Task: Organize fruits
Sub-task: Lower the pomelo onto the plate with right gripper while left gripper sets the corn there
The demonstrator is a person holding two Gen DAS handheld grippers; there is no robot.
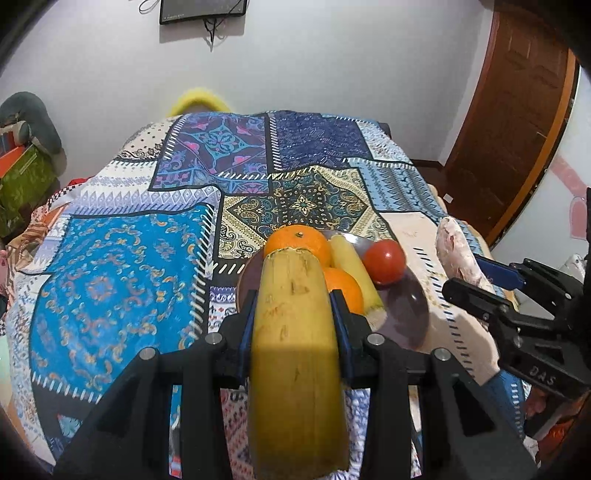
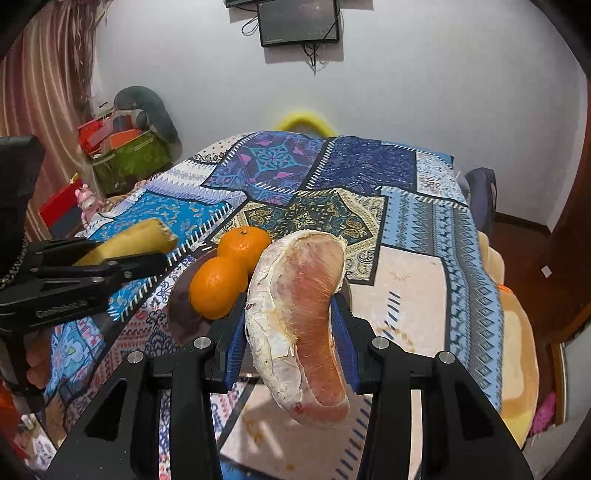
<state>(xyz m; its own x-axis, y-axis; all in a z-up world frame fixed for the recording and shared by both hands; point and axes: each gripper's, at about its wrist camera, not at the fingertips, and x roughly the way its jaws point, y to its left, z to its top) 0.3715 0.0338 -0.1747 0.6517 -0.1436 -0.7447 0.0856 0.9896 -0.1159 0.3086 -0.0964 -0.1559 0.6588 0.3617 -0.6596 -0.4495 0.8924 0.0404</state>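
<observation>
Patchwork blue bedspread [image 1: 122,258] covered the bed, white wall and a wall monitor [image 2: 298,23] behind. Glass plate [image 1: 410,310] held two oranges [image 2: 218,291]; only the left view showed the tomato [image 1: 384,261]. Left gripper [image 1: 295,314] was clamped on a banana [image 1: 295,350], right gripper [image 2: 295,332] on a pomelo segment [image 2: 306,317].

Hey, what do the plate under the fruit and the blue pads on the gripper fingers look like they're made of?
The plate looks like glossy dark glass or glazed ceramic: its bare rim shows soft reflections. Which one, I cannot tell. The blue pads on the right gripper look like ribbed rubber or soft plastic, matte, with fine grooves.
</observation>
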